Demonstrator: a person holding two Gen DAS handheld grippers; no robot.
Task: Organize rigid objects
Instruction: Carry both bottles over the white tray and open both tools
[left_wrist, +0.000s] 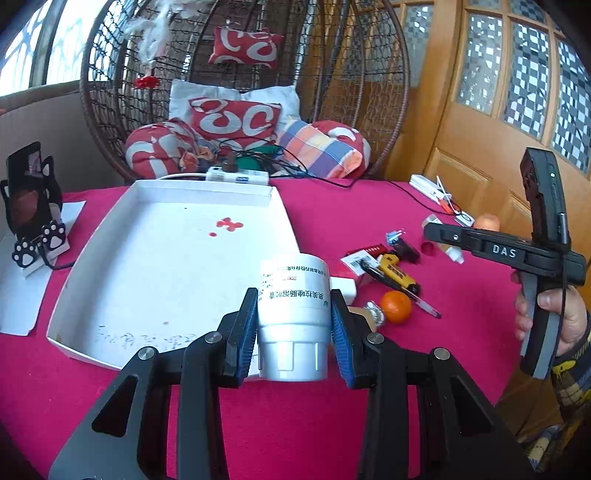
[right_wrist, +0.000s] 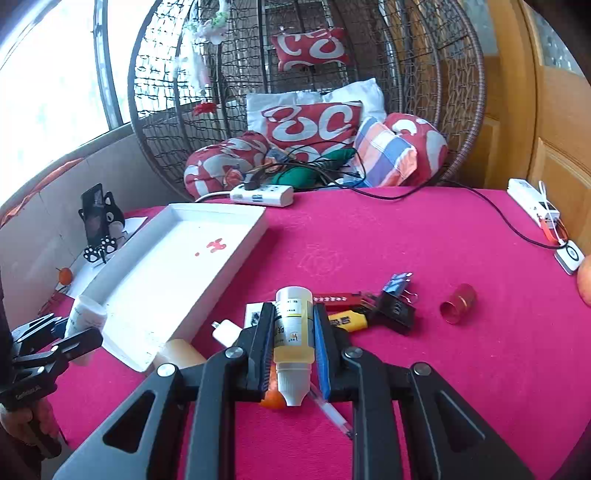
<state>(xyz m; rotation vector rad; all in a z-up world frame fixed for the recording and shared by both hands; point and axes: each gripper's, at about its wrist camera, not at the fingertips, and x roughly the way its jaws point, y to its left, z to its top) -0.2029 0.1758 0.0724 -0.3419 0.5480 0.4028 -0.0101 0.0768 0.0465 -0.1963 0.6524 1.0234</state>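
Left gripper (left_wrist: 294, 326) clamped on white pill bottle (left_wrist: 293, 314), held between jaws, cap toward camera, at near right edge of white tray (left_wrist: 110, 280). Right gripper (right_wrist: 293, 345) clamped on small dropper bottle (right_wrist: 293, 332), nozzle toward camera, above bench (right_wrist: 424, 240) clutter.

Behind the pink-clothed table's (right_wrist: 424, 236) far edge, a wicker egg chair (right_wrist: 461, 110) piled with red-and-white cushions (right_wrist: 314, 123). Bright window (right_wrist: 48, 74) at left; wooden glazed door (left_wrist: 498, 92) at right.
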